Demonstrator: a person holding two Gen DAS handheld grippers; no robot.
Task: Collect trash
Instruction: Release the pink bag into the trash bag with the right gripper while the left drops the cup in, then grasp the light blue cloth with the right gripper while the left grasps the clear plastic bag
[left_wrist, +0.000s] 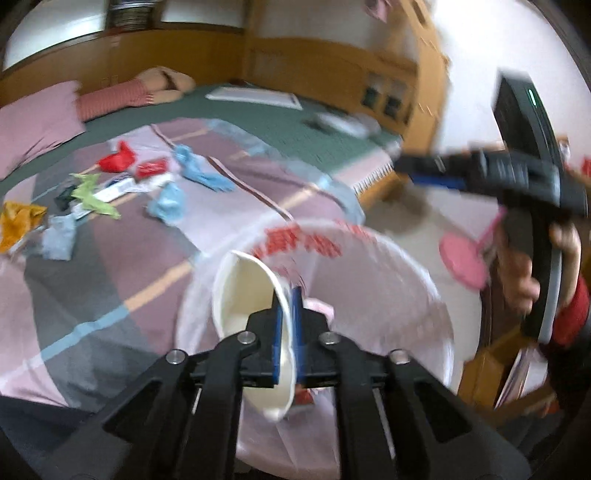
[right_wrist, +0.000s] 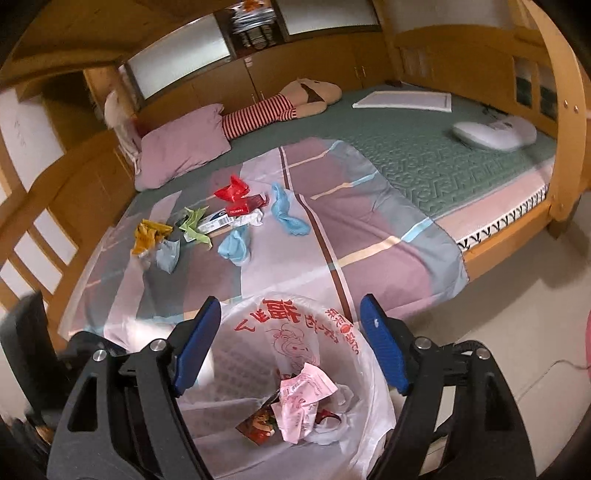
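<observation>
bedroom, wooden bed frame, green mattress under a patchwork sheet, pink pillow, wood cabinets with frosted panels behind, pale tile floor, soft even light

Bin liner: red Chinese characters with a cartoon figure, upside down, not clearly legible.
Red packet: small white lettering, probably unreadable.
White box: barcode.

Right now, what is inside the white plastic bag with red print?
Inside the white plastic bag with red print lie a crumpled pink paper, a colourful red wrapper and crumpled white plastic. Whatever lies beneath them is covered.
</observation>
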